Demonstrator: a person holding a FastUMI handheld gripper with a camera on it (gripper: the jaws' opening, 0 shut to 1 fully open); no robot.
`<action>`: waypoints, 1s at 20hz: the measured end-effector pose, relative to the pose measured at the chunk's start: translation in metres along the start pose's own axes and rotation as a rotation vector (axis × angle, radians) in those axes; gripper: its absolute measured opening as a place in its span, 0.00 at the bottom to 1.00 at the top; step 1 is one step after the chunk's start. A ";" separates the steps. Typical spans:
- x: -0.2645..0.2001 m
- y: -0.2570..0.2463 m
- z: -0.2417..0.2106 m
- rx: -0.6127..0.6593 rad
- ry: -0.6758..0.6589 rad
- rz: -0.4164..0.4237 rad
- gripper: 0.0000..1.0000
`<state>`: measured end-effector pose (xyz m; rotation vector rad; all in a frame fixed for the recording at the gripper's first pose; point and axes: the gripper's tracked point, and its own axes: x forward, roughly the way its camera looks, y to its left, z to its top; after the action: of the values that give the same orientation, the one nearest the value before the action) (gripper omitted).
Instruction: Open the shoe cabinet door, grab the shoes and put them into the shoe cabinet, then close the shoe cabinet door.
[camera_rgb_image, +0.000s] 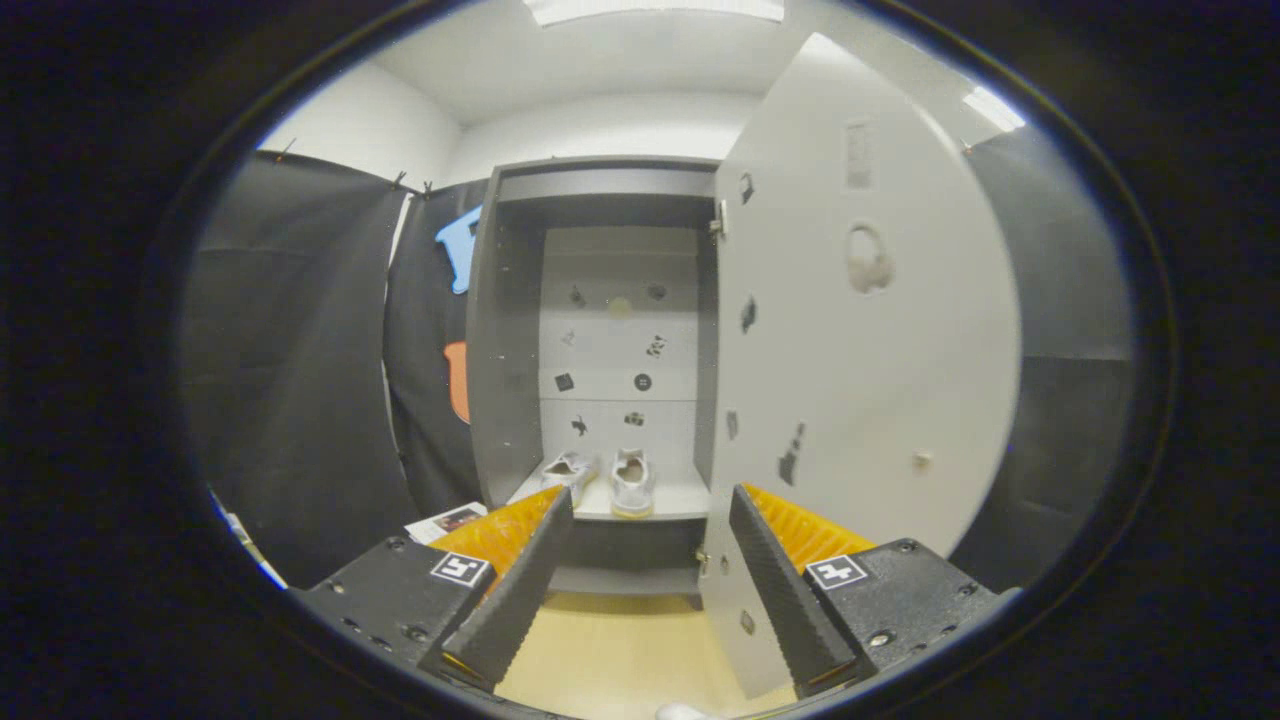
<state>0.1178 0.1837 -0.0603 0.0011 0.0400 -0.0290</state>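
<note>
Spread wide and holding nothing, my gripper (640, 570) should push the open door (860, 330) slowly shut, since both shoes (605, 478) sit inside the cabinet (505, 330).

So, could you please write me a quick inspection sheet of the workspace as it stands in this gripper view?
Surface: pale wooden floor under the fingers and in front of the cabinet.
Job's things: shoe cabinet stands open; its door is swung out to the right of the opening. Two light shoes sit side by side on the bottom shelf, beyond the fingers.
Clutter: a printed paper lies on the floor left of the cabinet; small stickers dot the cabinet's back wall and the door.
Grippers: gripper open, fingers spread and holding nothing.
Cables: nothing seen.
Surroundings: black cloth walls on both sides, white ceiling with light panels.
</note>
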 end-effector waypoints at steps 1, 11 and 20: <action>-0.017 -0.011 0.000 -0.010 -0.003 -0.004 1.00; -0.097 -0.201 -0.001 -0.010 0.003 -0.218 1.00; -0.022 -0.253 -0.004 0.048 0.006 -0.064 0.98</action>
<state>0.0884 -0.0683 -0.0634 0.0480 0.0449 -0.0938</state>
